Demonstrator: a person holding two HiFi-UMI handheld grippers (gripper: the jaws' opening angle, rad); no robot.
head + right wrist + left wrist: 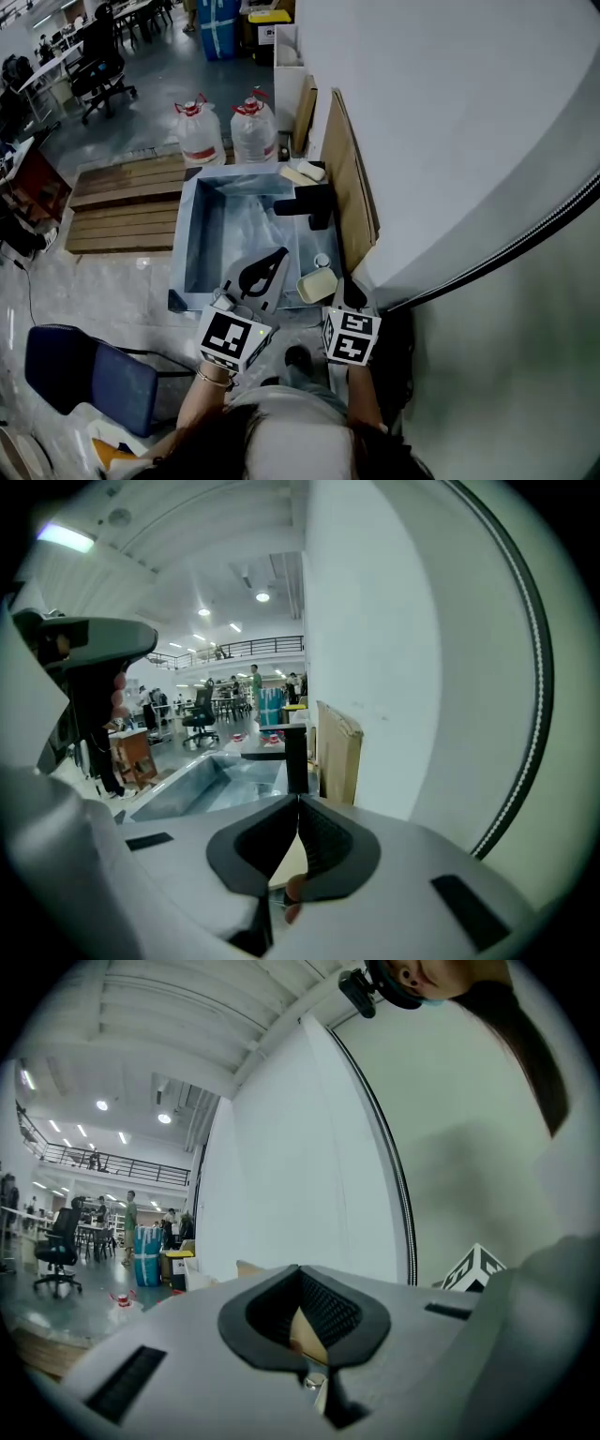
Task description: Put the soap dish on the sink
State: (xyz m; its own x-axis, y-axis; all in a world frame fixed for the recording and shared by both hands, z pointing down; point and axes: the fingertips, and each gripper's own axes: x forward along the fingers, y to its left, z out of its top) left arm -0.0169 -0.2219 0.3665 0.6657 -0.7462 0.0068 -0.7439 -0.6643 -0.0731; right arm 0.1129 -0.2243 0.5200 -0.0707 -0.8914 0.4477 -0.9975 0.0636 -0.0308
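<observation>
Right gripper closed — soap dish crosswise.

A big open-plan hall: office chairs, desks, mezzanine railing, water jugs on the floor.

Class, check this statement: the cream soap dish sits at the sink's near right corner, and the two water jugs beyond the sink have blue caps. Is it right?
Not quite. The two water jugs beyond the sink have red caps, not blue, as the head view shows. The rest stands: the cream soap dish sits at the sink's near right corner.
</observation>
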